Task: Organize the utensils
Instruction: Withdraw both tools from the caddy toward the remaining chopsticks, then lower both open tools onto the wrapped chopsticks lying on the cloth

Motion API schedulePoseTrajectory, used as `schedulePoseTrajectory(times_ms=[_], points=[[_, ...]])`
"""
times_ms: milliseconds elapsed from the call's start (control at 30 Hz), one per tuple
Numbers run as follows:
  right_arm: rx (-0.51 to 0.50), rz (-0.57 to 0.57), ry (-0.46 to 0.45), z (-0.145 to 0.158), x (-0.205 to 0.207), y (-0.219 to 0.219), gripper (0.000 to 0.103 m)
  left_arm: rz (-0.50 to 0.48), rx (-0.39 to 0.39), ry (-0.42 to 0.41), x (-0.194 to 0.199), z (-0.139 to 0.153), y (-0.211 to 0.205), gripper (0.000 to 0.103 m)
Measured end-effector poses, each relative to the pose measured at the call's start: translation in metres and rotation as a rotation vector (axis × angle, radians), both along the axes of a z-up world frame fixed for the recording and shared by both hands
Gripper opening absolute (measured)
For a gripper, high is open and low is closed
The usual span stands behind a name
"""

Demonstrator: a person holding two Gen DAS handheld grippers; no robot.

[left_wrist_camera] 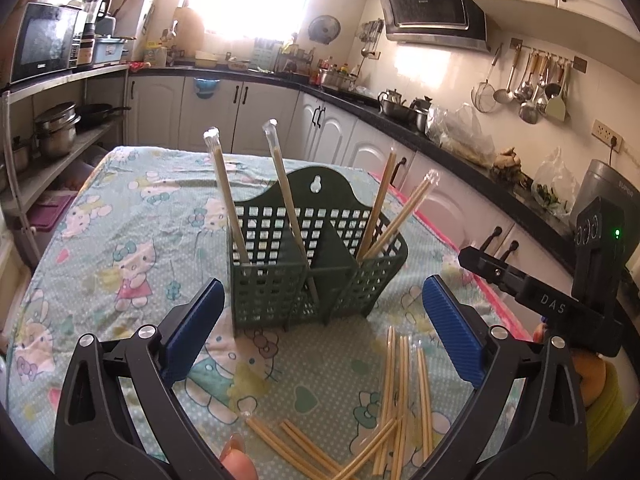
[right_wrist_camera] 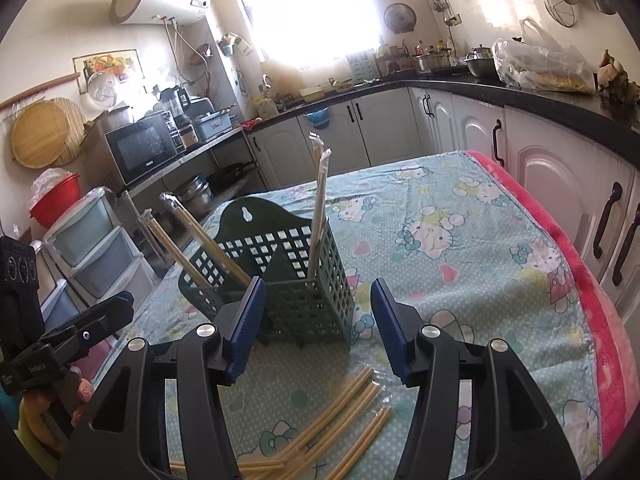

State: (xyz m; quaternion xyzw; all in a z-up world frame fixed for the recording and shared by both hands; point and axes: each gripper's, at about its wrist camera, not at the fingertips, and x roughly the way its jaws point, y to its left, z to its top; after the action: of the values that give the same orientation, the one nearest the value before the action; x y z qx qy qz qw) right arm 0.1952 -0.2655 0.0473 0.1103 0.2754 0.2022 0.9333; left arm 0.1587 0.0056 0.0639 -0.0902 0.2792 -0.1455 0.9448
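A dark green lattice utensil holder [left_wrist_camera: 308, 276] stands on the table, also in the right wrist view [right_wrist_camera: 296, 288]. Several wrapped wooden chopstick pairs [left_wrist_camera: 232, 200] stand tilted in its compartments [right_wrist_camera: 320, 208]. More wrapped chopsticks [left_wrist_camera: 400, 400] lie loose on the cloth in front of it [right_wrist_camera: 344, 412]. My left gripper [left_wrist_camera: 324, 332] is open and empty, hovering over the loose chopsticks just before the holder. My right gripper [right_wrist_camera: 318, 328] is open and empty, close to the holder's front. The right gripper shows at the right edge of the left wrist view [left_wrist_camera: 560, 300].
The table wears a Hello Kitty cloth [left_wrist_camera: 120, 248] with a pink edge [right_wrist_camera: 580, 280]. White cabinets and a dark counter [left_wrist_camera: 440, 136] run behind and right. Shelves with pots [left_wrist_camera: 56, 128] and a microwave [right_wrist_camera: 140, 148] stand left.
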Motion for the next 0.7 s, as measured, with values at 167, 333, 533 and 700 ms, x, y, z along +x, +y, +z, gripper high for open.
schedulePoseTrajectory(times_ms=[167,333,533,700], points=[[-0.013,0.0,0.019,-0.008,-0.004,-0.002,0.053,-0.019,0.01,0.028,-0.003,-0.01,-0.004,0.091],[-0.021,-0.001,0.036,-0.016,-0.006,-0.004,0.053,-0.042,0.016,0.058,-0.005,-0.021,-0.009,0.091],[-0.034,0.004,0.057,-0.024,-0.01,-0.005,0.053,-0.081,0.044,0.077,-0.011,-0.032,-0.018,0.091],[-0.038,0.002,0.08,-0.032,-0.011,-0.008,0.053,-0.111,0.068,0.103,-0.015,-0.044,-0.026,0.08]])
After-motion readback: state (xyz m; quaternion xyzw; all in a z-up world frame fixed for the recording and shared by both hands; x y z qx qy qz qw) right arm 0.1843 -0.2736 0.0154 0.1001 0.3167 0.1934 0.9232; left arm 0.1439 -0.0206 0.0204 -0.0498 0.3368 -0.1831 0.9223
